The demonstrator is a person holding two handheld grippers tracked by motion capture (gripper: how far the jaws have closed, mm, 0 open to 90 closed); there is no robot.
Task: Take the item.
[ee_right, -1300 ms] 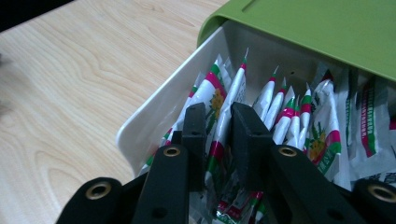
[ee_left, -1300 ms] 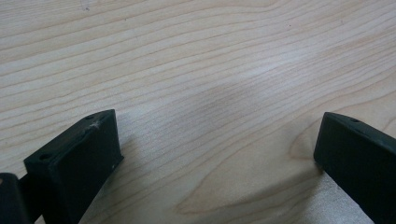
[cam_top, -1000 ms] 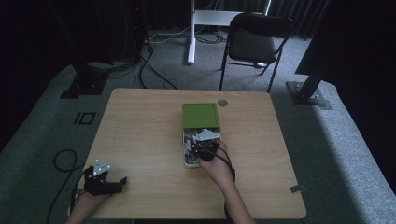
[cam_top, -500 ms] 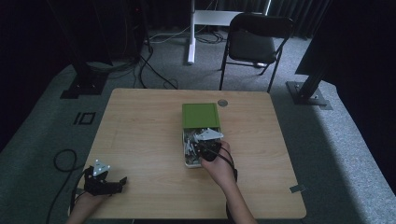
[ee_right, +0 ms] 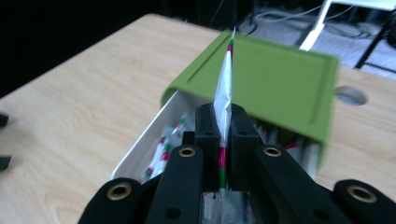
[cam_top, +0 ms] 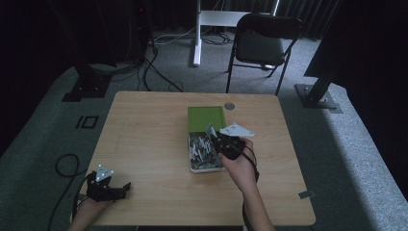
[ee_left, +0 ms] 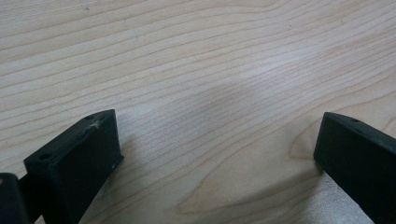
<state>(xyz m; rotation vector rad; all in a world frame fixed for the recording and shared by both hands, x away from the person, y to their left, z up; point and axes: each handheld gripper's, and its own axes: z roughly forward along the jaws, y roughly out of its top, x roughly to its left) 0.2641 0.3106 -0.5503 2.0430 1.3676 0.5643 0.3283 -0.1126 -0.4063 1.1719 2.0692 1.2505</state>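
Between right claw (ee_right: pixel 223 154) pads, one packet (ee_right: pixel 224 93).

Both grippers are built of black parts. The left gripper (cam_top: pixel 108 186) is topped by a grey three-cornered plate, as is the right gripper (cam_top: pixel 227 144). Brass-ringed screw holes are seen on the black link arms at the bottom of the right gripper view. A black cable is looped at lower left of the high view.

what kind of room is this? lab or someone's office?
Most likely a lab or recording studio, not an office. A lone wooden table stands on grey carpet, ringed by black curtains. Loose cables run across the floor, and metal stand bases sit beside the table.
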